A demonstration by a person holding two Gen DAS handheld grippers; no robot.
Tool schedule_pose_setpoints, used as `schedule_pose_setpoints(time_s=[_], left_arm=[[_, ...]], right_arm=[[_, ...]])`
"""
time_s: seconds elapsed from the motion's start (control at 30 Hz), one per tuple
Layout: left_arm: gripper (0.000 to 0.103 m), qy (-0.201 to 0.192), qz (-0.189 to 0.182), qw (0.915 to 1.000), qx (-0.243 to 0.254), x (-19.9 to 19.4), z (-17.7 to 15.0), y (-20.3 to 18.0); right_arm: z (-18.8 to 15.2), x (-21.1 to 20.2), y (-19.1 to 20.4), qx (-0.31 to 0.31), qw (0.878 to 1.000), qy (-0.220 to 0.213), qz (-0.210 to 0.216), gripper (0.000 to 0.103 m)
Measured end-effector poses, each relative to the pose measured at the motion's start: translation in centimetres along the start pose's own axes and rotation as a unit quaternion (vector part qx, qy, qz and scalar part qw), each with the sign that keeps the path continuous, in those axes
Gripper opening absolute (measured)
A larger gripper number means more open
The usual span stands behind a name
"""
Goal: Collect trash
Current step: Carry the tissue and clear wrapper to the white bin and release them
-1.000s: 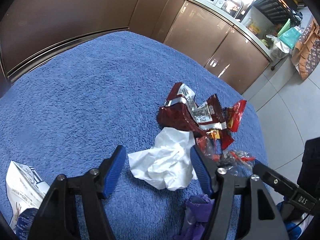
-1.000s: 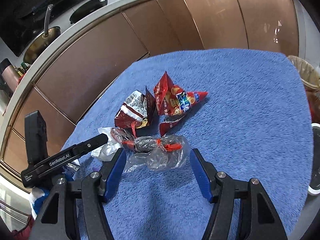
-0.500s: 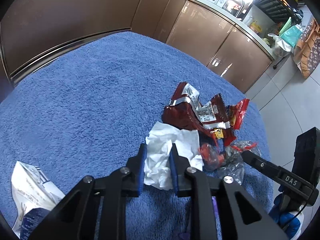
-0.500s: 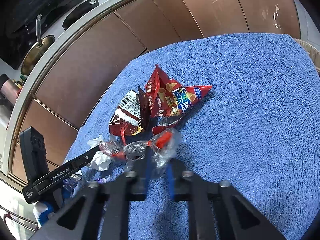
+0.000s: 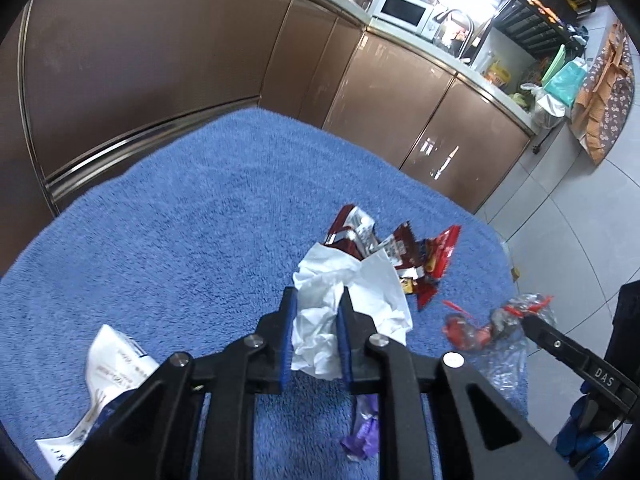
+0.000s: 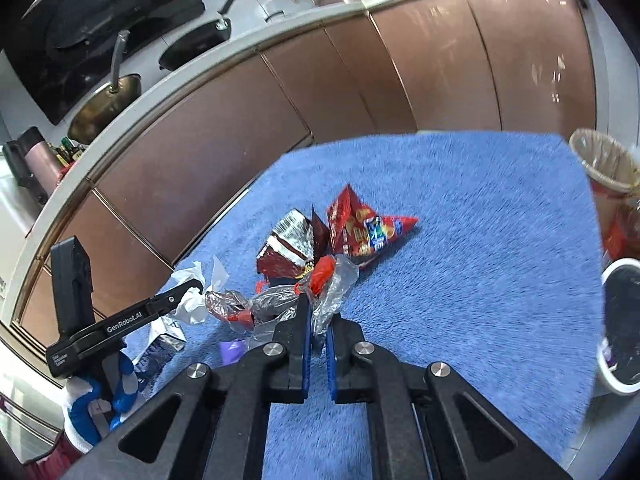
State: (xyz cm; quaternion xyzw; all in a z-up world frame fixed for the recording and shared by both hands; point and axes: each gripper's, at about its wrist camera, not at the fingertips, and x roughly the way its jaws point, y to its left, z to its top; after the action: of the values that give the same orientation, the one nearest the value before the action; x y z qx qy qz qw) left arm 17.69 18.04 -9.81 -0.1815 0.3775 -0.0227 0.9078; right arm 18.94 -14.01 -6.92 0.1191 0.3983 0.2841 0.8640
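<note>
Left tool (image 5: 316, 334) is clamped on the crumpled tissue (image 5: 352, 300) and right tool (image 6: 318, 334) on the clear plastic wrapper (image 6: 280, 304), both near the bench's (image 6: 460, 240) left edge, likely bound for the bin (image 6: 604, 168) past its far right corner.

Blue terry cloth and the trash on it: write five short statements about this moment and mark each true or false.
1. The left gripper is shut on the crumpled white tissue. True.
2. The right gripper is open and empty. False: it is shut on the clear plastic wrapper with red bits.
3. The red foil snack bags lie on the blue terry cloth. True.
4. The lined waste bin stands in the middle of the cloth. False: it stands at the cloth's right edge.
5. A white printed paper packet lies left of the left gripper. True.
</note>
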Motion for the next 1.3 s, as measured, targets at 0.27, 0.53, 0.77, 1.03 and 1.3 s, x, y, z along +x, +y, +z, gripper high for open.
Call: schedule_pose_setpoints(time_s=[0.27,0.53,0.77,1.03,1.3], left_arm=[[0.017,-0.027,-0.015,0.999,0.033,-4.1,0.7,-3.6],[0.017,-0.017,-0.079,0.9912,0.104,-3.7,1.5,-14.1],[0.017,0.029,-0.14,0.9711,0.191,1.2,0.5,-27.8],[0.017,0.104,-0.169,0.9399,0.278,11.5,-3.2,-42.2],[0.019,0.17,-0.151,0.926,0.302,22.4,-6.5,-49.4]], right_arm=[[-0.4,-6.8,-0.1,-0.005,0.998,-0.057,-0.022,0.006],[-0.8,-14.9,-4.0,0.015,0.987,-0.123,-0.1,0.006],[-1.3,-19.9,-9.6,0.04,0.96,-0.165,-0.221,0.006],[-2.1,-19.3,-18.8,0.071,0.923,-0.149,-0.347,0.006],[-2.7,-14.8,-28.2,0.115,0.906,-0.095,-0.396,0.007]])
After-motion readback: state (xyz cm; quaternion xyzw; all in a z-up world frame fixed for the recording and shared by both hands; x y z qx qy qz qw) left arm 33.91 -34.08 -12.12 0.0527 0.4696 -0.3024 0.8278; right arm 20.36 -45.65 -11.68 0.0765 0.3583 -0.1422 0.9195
